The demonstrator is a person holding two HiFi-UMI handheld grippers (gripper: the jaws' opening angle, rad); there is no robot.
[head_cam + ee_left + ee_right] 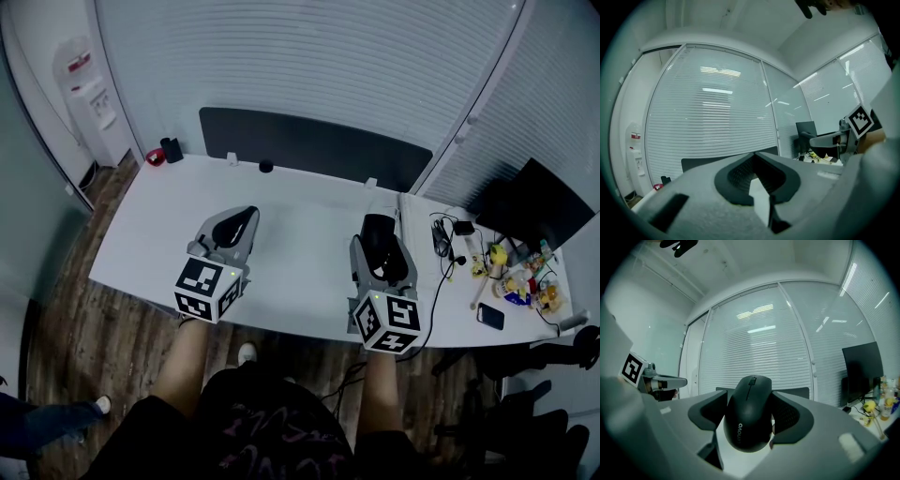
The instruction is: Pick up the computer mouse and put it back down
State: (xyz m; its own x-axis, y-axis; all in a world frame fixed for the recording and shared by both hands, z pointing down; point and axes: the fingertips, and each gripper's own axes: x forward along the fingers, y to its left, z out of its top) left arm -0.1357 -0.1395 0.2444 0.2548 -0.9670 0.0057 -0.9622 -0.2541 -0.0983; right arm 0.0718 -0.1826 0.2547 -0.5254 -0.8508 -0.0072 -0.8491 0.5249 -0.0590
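Nearest, the right tool clamps the black matte plastic computer mouse by its flanks, level and apparently just above the white desk, ready to be set down flat. To its left, the left tool hangs empty, tips together, likely unneeded.

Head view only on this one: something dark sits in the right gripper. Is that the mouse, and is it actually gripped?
Observer: Yes. The right gripper view shows the right gripper closed on the mouse, a pad on each side.
Operator: Is the left gripper holding anything?
Observer: No. Its own view shows the left gripper shut, tips touching, nothing between.
Operator: Which way does the mouse point?
Observer: Its wheel end points away from the gripper's camera, the logo end nearest.
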